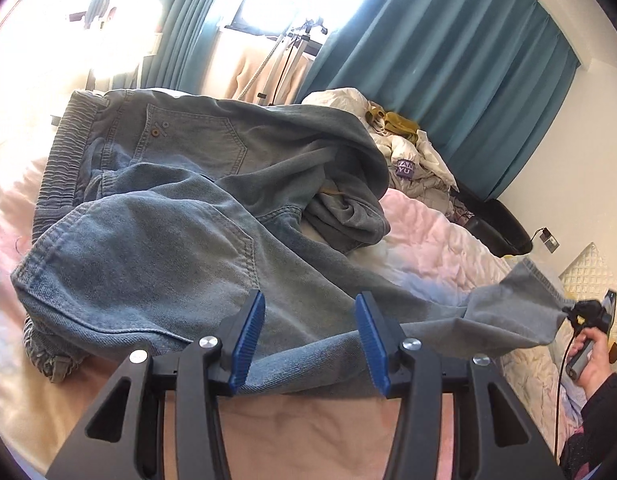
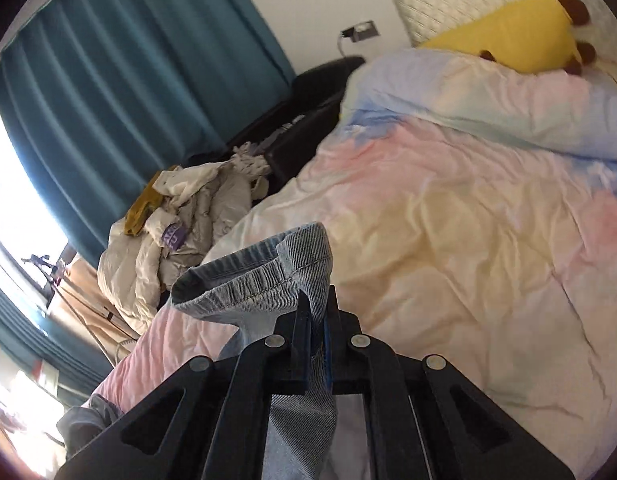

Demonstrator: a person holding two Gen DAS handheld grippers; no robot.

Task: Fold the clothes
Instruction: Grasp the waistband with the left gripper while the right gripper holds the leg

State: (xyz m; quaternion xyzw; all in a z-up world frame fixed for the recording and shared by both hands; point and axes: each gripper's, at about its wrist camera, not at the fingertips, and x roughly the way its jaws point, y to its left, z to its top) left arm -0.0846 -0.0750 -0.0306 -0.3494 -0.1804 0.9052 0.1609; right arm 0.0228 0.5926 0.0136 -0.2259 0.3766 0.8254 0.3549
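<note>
A: What surrounds the work?

B: Largest first: a pastel quilt [image 2: 448,208] covers the bed, with teal curtains [image 1: 460,60] at twelve o'clock in the left wrist view. A heap of pale crumpled laundry [image 1: 412,152] sits at about one o'clock past the denim, and a yellow plush toy [image 2: 520,40] lies at one o'clock in the right wrist view. Nothing blocks either gripper.

A: And the garment?

B: Faded blue jeans [image 1: 180,216] lie rumpled on the quilt, back pockets up, elastic waistband at ten o'clock, one leg bunched at centre. The other leg stretches toward four o'clock, its hem lifted off the bed.

A: The fingers?

B: The left gripper [image 1: 310,340] stands about half open, its blue pads either side of the stretched leg's edge, not pressing it. The right gripper [image 2: 317,344] is clamped tight on the hem, cuff sticking up at twelve o'clock. A person's hand [image 1: 592,360] holds that gripper.
</note>
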